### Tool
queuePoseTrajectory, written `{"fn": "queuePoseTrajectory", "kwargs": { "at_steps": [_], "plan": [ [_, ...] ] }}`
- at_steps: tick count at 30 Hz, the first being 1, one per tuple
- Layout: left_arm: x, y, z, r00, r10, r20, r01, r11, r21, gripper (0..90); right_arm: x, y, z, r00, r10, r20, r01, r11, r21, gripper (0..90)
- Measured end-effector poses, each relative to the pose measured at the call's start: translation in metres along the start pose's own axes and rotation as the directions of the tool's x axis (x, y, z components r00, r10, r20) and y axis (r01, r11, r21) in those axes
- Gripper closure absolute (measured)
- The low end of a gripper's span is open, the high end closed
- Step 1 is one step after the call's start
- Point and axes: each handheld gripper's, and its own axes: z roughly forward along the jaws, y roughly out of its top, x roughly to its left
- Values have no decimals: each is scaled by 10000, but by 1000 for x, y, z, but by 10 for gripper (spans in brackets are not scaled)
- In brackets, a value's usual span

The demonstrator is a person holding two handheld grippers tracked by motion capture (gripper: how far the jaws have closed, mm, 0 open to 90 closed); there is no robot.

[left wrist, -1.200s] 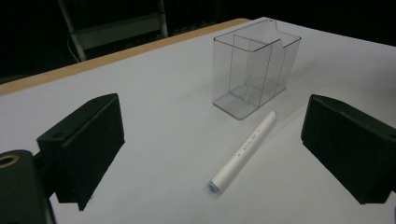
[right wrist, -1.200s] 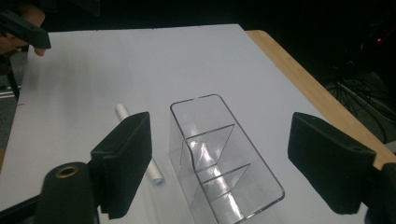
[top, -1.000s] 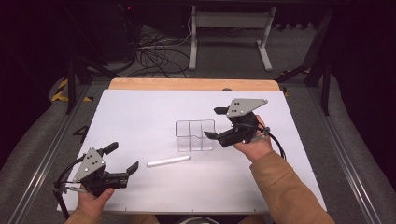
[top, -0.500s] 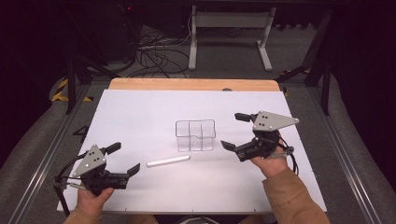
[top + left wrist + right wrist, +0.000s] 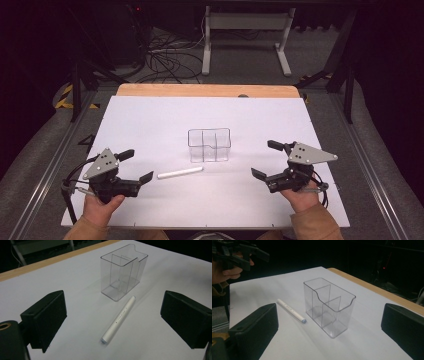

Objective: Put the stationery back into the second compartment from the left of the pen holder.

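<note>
While both your grippers rest near the worktop's (image 5: 150, 112) front edge, the pen (image 5: 180, 173) lies flat between them, closer to the left one and just in front of the clear holder (image 5: 209, 145), near it but apart. The holder stands upright around the middle of the worktop, its compartments empty.

Your left gripper (image 5: 134, 166) sits by the front left corner with its fingers (image 5: 46, 317) spread wide and nothing between them; in the left gripper view the pen lies straight ahead, its capped end toward you. Your right gripper (image 5: 267, 159) sits toward the front right, fingers (image 5: 253, 326) likewise spread and empty.

The pen looks light, stiff and smooth, so it will likely roll or skid if you nudge one side first. Take it at mid-length, across the barrel, with the fingers coming down on both sides together. Because it lies slanted, turn the left gripper to square with it. The holder looks thin, light and easy to tip or push, so avoid bumping its wall.
</note>
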Motion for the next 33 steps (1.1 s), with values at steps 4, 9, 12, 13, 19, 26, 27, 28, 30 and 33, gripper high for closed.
{"fn": "queuePoseTrajectory", "kwargs": {
  "at_steps": [4, 9, 12, 13, 19, 26, 27, 28, 30, 33],
  "plan": [
    [1, 6, 4, 9999, 98, 115, -100, 9997, 201, 75, 1, -15, -5, 9996, 201, 215, -203, 9998, 93, 15],
    [1, 13, 8, 9995, 219, 222, -227, 9990, 396, 77, 3, -34, -7, 9984, 546, 152, -548, 9984, 134, 15],
    [1, 19, 10, 9991, 283, 322, -297, 9985, 454, 79, 7, -40, -6, 9985, 526, 157, -529, 9985, 156, 16],
    [0, 21, 11, 9988, 316, 364, -334, 9982, 493, 80, 9, -43, -6, 9989, 439, 184, -443, 9989, 179, 16],
    [-1, 31, 20, 9971, 570, 497, -609, 9947, 826, 84, 12, -47, -7, 9987, 459, 226, -461, 9989, 96, 17],
    [-2, 35, 27, 9968, 484, 643, -547, 9936, 992, 97, 9, -48, -6, 9987, 495, 109, -497, 9986, 201, 24],
    [-1, 35, 27, 9967, 477, 652, -540, 9936, 997, 98, 9, -48, -6, 9987, 495, 97, -497, 9985, 225, 24],
    [-1, 36, 28, 9968, 415, 687, -481, 9941, 968, 100, 9, -49, -5, 9988, 486, 84, -488, 9986, 224, 24],
    [-1, 37, 29, 9958, 374, 831, -456, 9939, 1001, 110, 9, -49, -6, 9987, 505, 56, -506, 9985, 201, 25],
    [0, 40, 32, 9952, 326, 923, -427, 9930, 1104, 130, 8, -48, -5, 9986, 523, -18, -523, 9985, 166, 26]
  ]
}}
